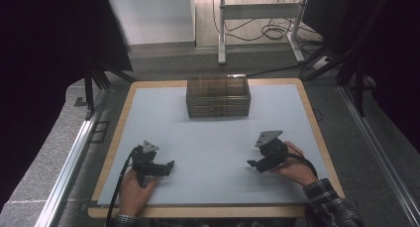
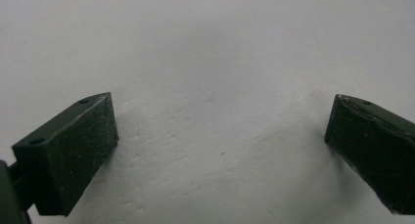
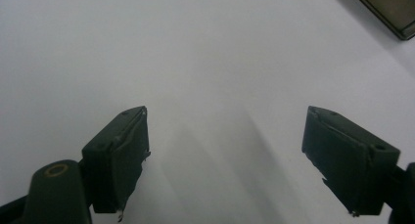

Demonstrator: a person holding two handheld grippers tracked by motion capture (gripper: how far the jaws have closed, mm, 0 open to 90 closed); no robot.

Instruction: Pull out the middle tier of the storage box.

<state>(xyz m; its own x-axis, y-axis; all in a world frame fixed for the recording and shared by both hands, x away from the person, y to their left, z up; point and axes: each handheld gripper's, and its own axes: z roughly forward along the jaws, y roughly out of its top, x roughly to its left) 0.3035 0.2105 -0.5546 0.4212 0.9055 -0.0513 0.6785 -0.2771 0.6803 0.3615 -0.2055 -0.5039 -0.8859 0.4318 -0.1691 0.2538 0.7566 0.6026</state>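
Note:
A clear plastic box (image 1: pixel 218 96) with compartments stands at the far middle of the white table top (image 1: pixel 208 138); one corner of the box (image 3: pixel 389 9) shows at the top right of the right gripper view. My left gripper (image 1: pixel 170 166) rests low over the near left of the table, held in a hand, jaws wide apart with bare white surface between them (image 2: pixel 220 136). My right gripper (image 1: pixel 253 165) sits at the near right in the other hand, jaws apart and nothing between them (image 3: pixel 225 160).
The table top has a wooden rim (image 1: pixel 317 133). Metal rails (image 1: pixel 74 157) run along both sides of the table. A white desk frame (image 1: pixel 257 19) with cables stands on the floor behind.

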